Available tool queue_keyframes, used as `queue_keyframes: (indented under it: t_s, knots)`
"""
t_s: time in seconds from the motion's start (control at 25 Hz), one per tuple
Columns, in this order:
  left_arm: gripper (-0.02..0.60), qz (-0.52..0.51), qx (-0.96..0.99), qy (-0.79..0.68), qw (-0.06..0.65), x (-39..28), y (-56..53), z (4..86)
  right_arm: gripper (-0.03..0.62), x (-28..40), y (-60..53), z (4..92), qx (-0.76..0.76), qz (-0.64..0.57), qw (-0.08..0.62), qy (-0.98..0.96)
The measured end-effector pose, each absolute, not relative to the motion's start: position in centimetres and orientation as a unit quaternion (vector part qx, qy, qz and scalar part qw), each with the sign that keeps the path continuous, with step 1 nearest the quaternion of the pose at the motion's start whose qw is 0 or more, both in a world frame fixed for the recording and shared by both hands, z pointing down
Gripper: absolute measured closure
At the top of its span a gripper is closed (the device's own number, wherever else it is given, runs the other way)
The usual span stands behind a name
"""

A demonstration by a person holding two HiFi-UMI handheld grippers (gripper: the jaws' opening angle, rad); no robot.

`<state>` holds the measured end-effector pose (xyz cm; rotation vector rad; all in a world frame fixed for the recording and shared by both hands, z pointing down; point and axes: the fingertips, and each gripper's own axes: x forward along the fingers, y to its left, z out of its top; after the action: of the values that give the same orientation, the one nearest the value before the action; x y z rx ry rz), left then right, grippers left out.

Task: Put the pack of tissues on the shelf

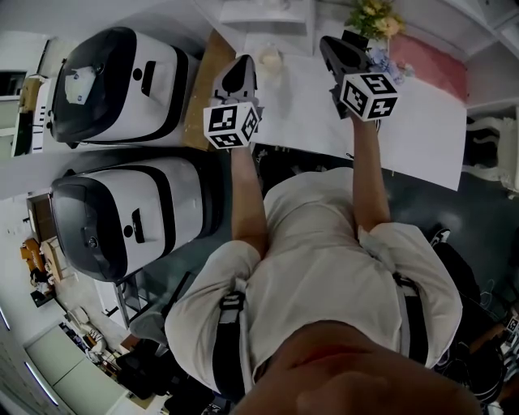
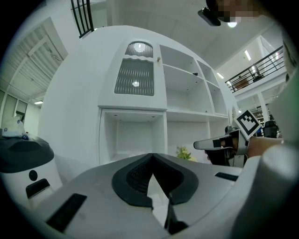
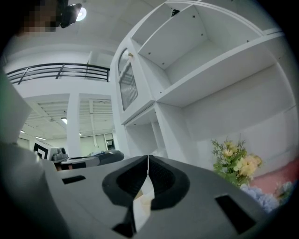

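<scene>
The left tongs (image 2: 152, 156) and right tongs (image 3: 148, 158), both clenched on nothing, hang level near the white table's (image 1: 422, 138) far edge, facing the shelf (image 2: 187, 93).

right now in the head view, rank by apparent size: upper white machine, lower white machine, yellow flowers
1. lower white machine, slightly bigger, though maybe only because it is nearer the camera
2. upper white machine
3. yellow flowers, by far the smallest
</scene>
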<state>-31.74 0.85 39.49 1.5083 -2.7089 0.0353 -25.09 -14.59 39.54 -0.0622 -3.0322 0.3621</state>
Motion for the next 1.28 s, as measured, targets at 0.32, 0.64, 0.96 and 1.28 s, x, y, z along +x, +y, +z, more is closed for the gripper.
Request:
queue_keyframes:
  t_s: [0.32,0.64,0.96,1.28]
  knots:
    - [0.571,0.021,0.483,-0.875,0.016,-32.1,0.8,39.1,0.525,-25.3,-14.6,39.4,-0.029,0.116,0.043,-0.992]
    - [0.571,0.022,0.481,-0.876,0.012,-32.4,0.4,38.8,0.525,-25.7,-14.3,38.8,-0.039,0.11,0.037,-0.992]
    - [0.571,0.017,0.483,-0.875,0.014,-32.2,0.2,39.2,0.525,-25.5,-14.0,38.9,-0.048,0.101,0.041,-0.993]
    - [0.571,0.009,0.483,-0.875,0.019,-31.9,-0.4,39.5,0.525,-25.1,-14.0,39.9,-0.059,0.093,0.059,-0.992]
